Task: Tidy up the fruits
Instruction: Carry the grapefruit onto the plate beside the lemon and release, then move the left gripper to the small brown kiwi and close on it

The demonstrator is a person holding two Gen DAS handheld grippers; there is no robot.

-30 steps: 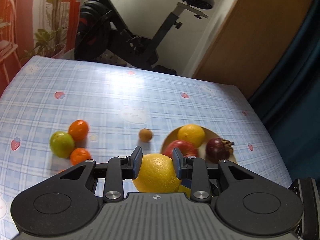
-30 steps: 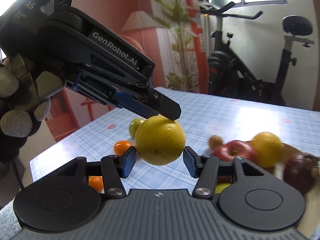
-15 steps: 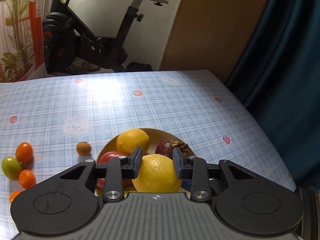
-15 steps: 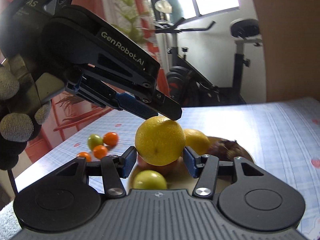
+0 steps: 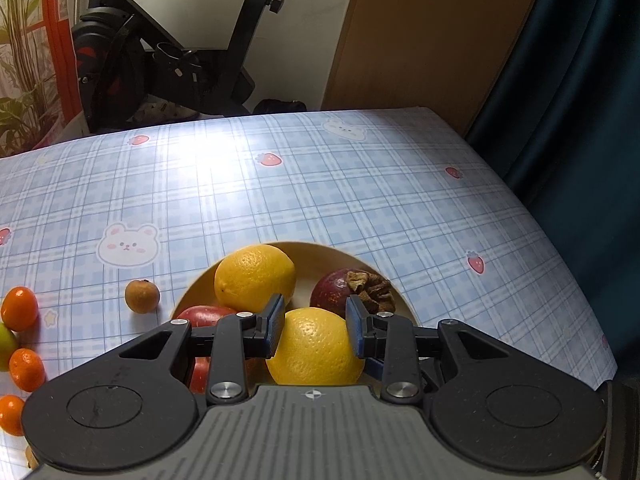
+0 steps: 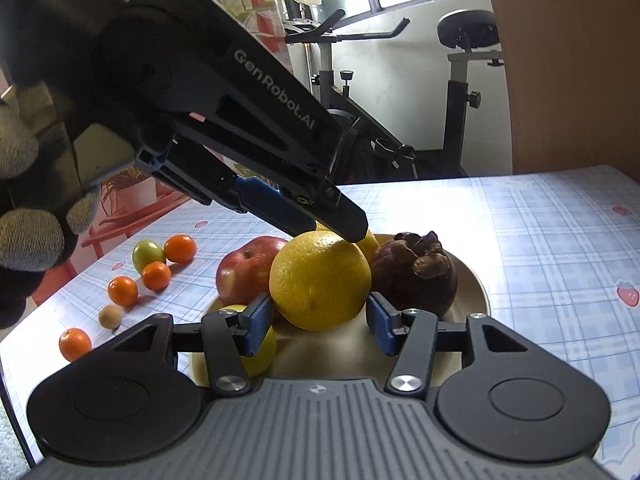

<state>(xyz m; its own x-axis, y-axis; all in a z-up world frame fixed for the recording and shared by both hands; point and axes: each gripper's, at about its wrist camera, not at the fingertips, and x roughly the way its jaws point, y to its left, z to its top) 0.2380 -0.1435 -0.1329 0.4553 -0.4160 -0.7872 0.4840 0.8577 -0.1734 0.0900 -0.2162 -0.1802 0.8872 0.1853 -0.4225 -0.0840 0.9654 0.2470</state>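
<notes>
My left gripper is shut on a large yellow orange and holds it just above a tan bowl. In the bowl lie another yellow citrus, a red apple and a dark mangosteen. The right wrist view shows the left gripper reaching in from the upper left with the orange over the bowl. My right gripper stands open close behind it, its pads clear of the orange. A yellow-green fruit lies at the bowl's near side.
Loose on the checked tablecloth left of the bowl are several small mandarins, a green fruit and a small brown fruit. An exercise bike stands beyond the table. A dark curtain hangs past the right edge.
The left gripper has carried the orange to the right, from beside the loose fruits to over the bowl, and a little lower. The right gripper followed alongside, still open.
</notes>
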